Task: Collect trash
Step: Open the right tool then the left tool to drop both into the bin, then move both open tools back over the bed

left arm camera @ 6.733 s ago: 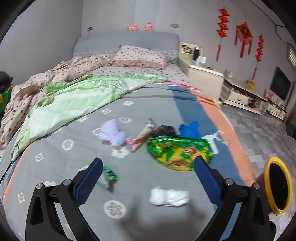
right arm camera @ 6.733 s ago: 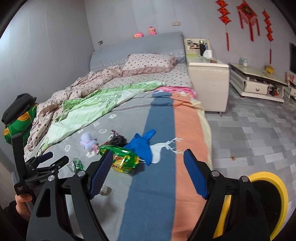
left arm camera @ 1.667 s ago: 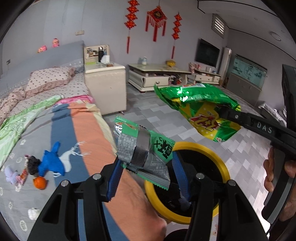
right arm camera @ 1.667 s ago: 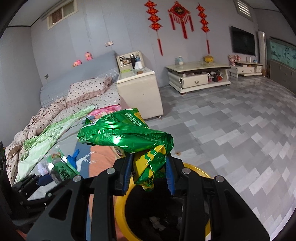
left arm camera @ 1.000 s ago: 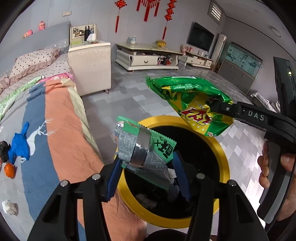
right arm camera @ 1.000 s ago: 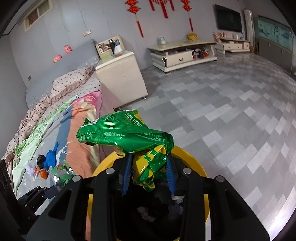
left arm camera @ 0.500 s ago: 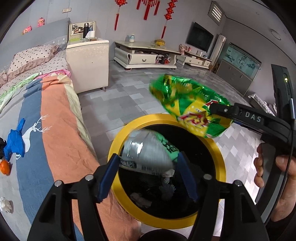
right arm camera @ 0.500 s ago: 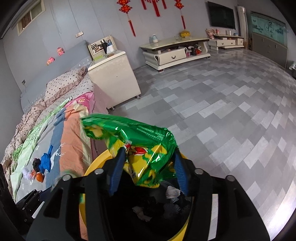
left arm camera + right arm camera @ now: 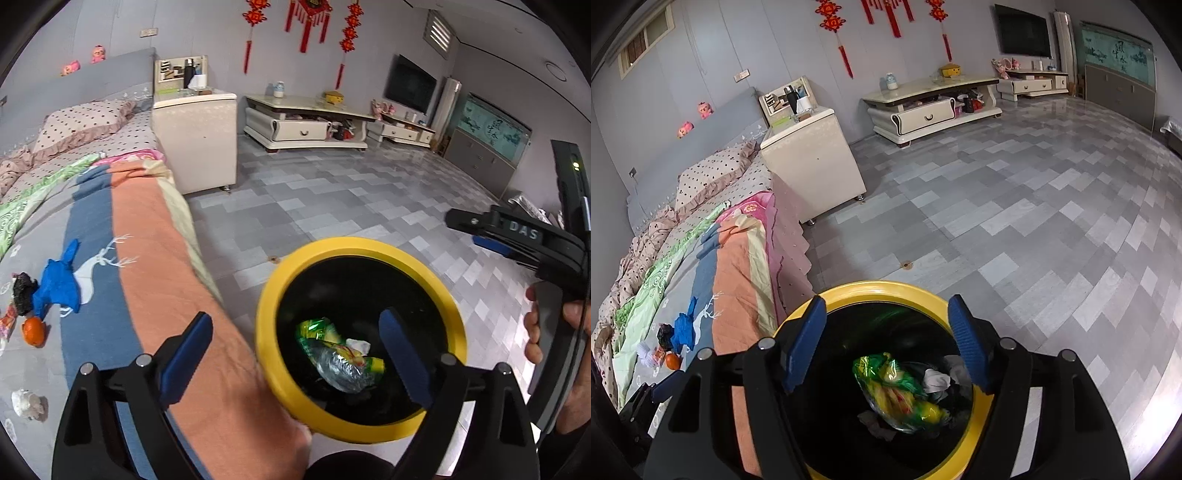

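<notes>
Having just let go, both the left claw and right claw gape empty over the bin, wrappers inside, leaving bed litter at nine o'clock.

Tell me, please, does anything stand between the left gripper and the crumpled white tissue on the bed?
Nothing visible does. The left gripper is open above the bin, and the crumpled white tissue lies to its left on the bedspread, with only bare fabric between them.
</notes>
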